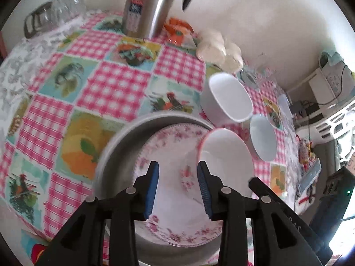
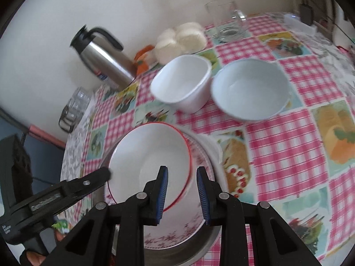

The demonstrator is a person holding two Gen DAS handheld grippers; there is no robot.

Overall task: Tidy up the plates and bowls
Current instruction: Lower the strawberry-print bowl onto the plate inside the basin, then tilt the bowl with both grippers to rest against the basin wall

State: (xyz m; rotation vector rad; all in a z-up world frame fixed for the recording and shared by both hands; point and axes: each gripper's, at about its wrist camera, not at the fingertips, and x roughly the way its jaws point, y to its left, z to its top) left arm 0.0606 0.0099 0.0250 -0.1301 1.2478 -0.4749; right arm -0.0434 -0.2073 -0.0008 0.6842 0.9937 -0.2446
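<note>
A white bowl with a red rim (image 2: 146,155) rests tilted on a pink floral plate (image 2: 177,232) inside a round metal pan (image 2: 208,243). My right gripper (image 2: 181,170) is shut on the bowl's near wall, one pad inside and one outside. In the left wrist view the bowl (image 1: 224,150) stands at the pan's right side. There my left gripper (image 1: 178,166) hangs open over the floral plate (image 1: 173,146) with nothing between its pads. Behind the pan (image 1: 115,150) stand a white squarish bowl (image 2: 182,82) and a pale blue bowl (image 2: 248,90).
A steel thermos jug (image 2: 104,59), a bag of white buns (image 2: 182,40) and a glass mug (image 2: 228,20) stand along the wall. A rack of glasses (image 1: 55,11) sits at the far left corner. The checked tablecloth (image 2: 288,150) is bare to the right of the pan.
</note>
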